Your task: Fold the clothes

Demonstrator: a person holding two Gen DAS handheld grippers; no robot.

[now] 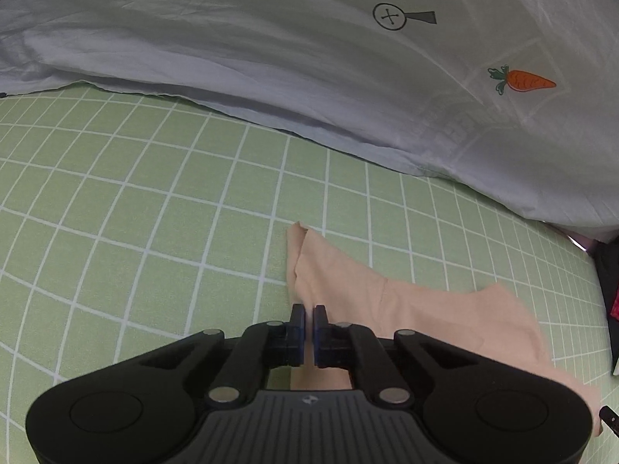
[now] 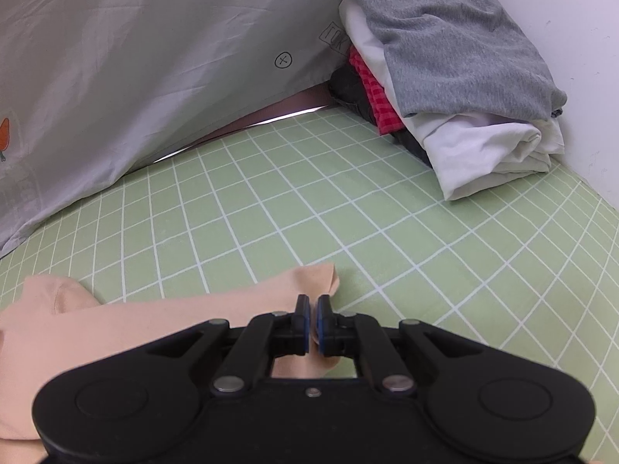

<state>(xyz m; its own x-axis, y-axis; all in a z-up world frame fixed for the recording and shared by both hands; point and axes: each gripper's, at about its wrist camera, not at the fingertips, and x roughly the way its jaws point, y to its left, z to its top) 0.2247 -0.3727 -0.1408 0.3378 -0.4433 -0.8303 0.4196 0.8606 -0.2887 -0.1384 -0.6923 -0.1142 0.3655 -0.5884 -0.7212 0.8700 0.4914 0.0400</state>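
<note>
Pinching, left tongs: the left gripper (image 1: 309, 311) has its jaws pressed together on an edge of the peach garment (image 1: 406, 309), with thin cloth caught between the blue pads.
Right tongs: the right gripper (image 2: 313, 301) is also clamped tight on the peach garment (image 2: 154, 321), a fold of cloth nipped between its pads.
Garment, left view: it lies flat on the green checked sheet (image 1: 154, 212), one pointed corner reaching past the fingertips and the rest spreading off to the right of the tongs.
Garment, right view: a corner pokes out just beyond the fingertips, and the main body trails away to the left, down under the tool body.
Sheet: green with white grid lines, bare around the garment on every visible side.
Pale quilt: a white quilt (image 1: 271, 58) with a carrot print (image 1: 522, 81) lies beyond the garment, well apart from it, its hem resting on the sheet.
Clothes pile: far from the garment, at the back right in the right view, a stack of clothes (image 2: 464, 77) sits against the white wall (image 2: 561, 19), grey on top, white beneath, red and dark pieces at its left side.
</note>
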